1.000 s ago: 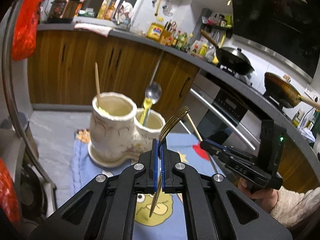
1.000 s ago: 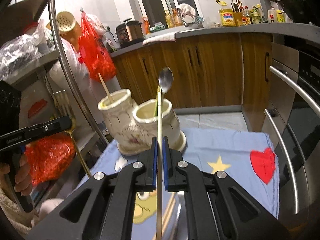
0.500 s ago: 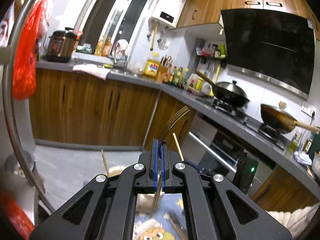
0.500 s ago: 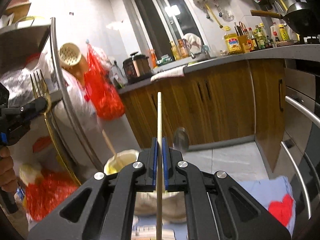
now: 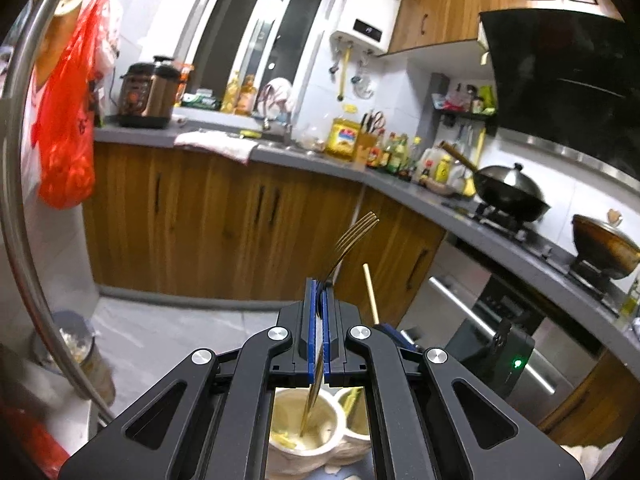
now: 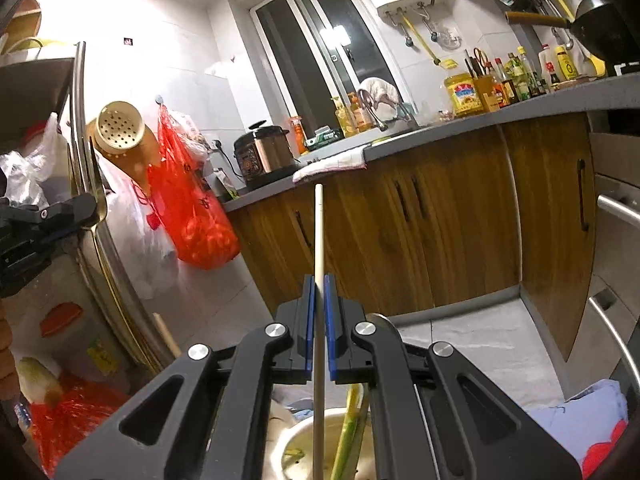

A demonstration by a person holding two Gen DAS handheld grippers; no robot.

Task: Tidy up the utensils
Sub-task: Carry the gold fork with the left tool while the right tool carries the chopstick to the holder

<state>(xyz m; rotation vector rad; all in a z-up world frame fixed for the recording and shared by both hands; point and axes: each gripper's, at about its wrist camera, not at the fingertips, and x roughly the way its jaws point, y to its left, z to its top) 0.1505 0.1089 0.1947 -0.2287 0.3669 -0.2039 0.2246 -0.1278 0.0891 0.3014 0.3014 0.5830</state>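
Observation:
My left gripper (image 5: 320,300) is shut on a gold fork (image 5: 352,236), tines up, with its handle tip down inside the left cup of the cream ceramic utensil holder (image 5: 328,436) right below. My right gripper (image 6: 319,296) is shut on a pale wooden chopstick (image 6: 318,232), upright, with its lower end inside the holder's other cup (image 6: 300,440), beside a yellow-green handle (image 6: 348,432). The right gripper (image 5: 404,344) and its chopstick (image 5: 370,292) show just right of my left one. The left gripper (image 6: 52,216) with the fork shows at far left.
The holder stands on a blue cartoon cloth (image 6: 580,416). Wooden cabinets (image 5: 224,232) and a grey counter run behind. An oven front (image 5: 500,320) is to the right, a metal rack rail (image 5: 24,240) and a red bag (image 5: 64,128) to the left. A bin (image 5: 76,352) stands on the floor.
Both grippers rose and came over the holder, which dropped to the bottom of both views. The fork's handle and the chopstick's lower end now reach into the cups.

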